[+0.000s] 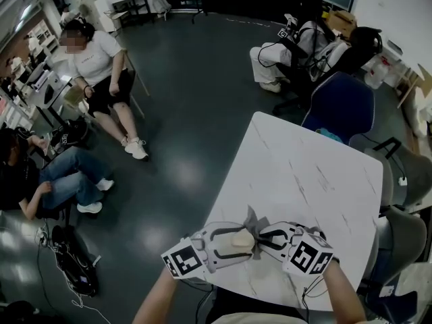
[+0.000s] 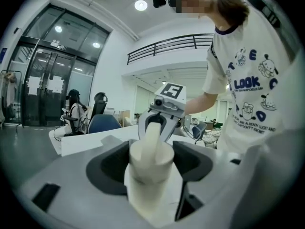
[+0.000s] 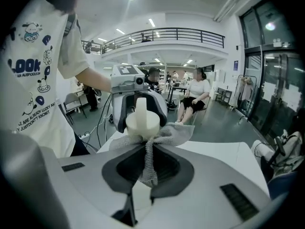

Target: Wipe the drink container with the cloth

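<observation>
The cream drink container [image 1: 237, 240] hangs in the air over the near edge of the table [image 1: 304, 174], lying roughly level between the two claws. The left claw [image 2: 151, 166] is clenched round its body, one pad on either side of the barrel. The grey cloth [image 3: 157, 136] is bunched against the container's free end and drapes across it. The right claw [image 3: 150, 168] is clamped on a twisted tail of that cloth, just below the container.

The wipe itself looks to be the step in hand. To do it well, the left grip needs to be firm enough that the smooth barrel neither twists nor slides out under rubbing. The right claw should press the spread part of the cloth, not the thin tail, onto the surface. It should then sweep around and along the barrel, so that more than the end face is cleaned. Turning the container between strokes would bring the hidden side to the cloth. Pushing hard along the axis risks driving it back through the left pads.
</observation>
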